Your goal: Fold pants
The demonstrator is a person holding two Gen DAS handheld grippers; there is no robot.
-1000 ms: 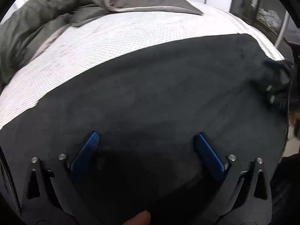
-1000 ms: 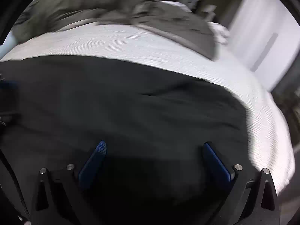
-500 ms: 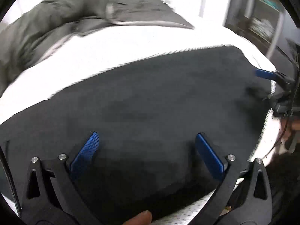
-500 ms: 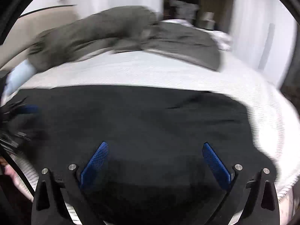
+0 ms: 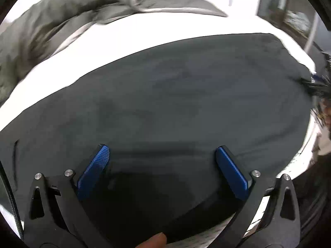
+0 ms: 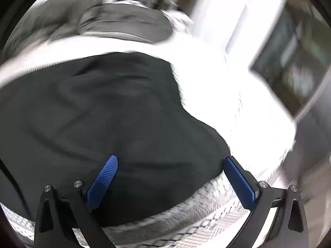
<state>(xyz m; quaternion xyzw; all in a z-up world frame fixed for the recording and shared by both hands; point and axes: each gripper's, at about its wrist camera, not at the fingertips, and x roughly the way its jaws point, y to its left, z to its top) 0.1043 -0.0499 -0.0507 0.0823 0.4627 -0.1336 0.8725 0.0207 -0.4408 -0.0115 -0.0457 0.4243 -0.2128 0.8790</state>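
Dark pants [image 5: 175, 107] lie spread flat across a white patterned bed, filling most of the left wrist view. My left gripper [image 5: 162, 161] hovers over their near edge, open, with nothing between its blue pads [image 5: 95, 165]. The right wrist view shows the same pants [image 6: 99, 111], with their right end close to the bed's near edge. My right gripper [image 6: 170, 171] is open above that end and holds nothing. At the far right of the left wrist view the other gripper [image 5: 318, 84] shows as a dark blur.
A grey-green duvet [image 5: 62, 16] lies bunched at the back of the bed [image 5: 165, 26], also seen as a duvet [image 6: 115, 22] in the right wrist view. A fingertip [image 5: 153, 241] shows at the bottom edge. Dark furniture [image 6: 289, 47] stands beyond the bed's right side.
Both grippers have drawn back toward the near edge of the bed, staying open. The right view has swung rightward, so the pants' right end and the bed edge now show.
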